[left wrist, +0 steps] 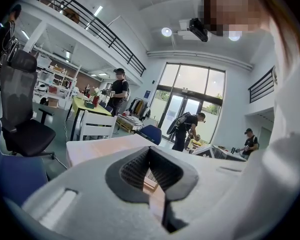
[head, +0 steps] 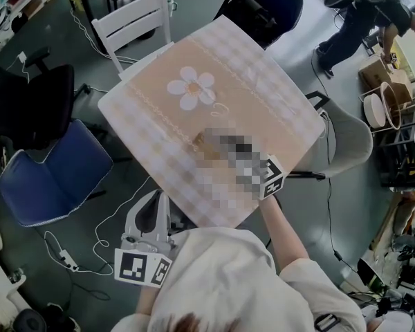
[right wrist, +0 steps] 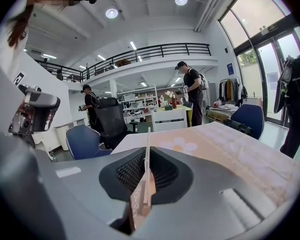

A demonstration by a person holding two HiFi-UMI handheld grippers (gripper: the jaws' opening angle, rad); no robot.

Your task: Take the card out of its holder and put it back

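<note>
A thin pale card point(right wrist: 148, 149) stands edge-on between the pads of my right gripper point(right wrist: 146, 171), which is shut on it. A tan wooden piece point(right wrist: 140, 204), apparently the holder, shows low behind the pads. In the head view the right gripper point(head: 225, 147) reaches over the table point(head: 249, 81) from the front right, mostly under a blur; a brown end of the holder point(head: 200, 139) shows at its tip. My left gripper point(head: 160, 203) hangs off the table's front edge by the person's chest. Its pads point(left wrist: 135, 171) meet at the tips with nothing held.
The table wears a peach checked cloth with a white flower point(head: 191, 87). Around it stand a white chair point(head: 135, 23), a blue chair point(head: 52, 175), a black office chair point(head: 34, 102) and a grey chair point(head: 349, 140). Cables point(head: 90, 234) lie on the floor. A person point(head: 363, 19) bends at the back right.
</note>
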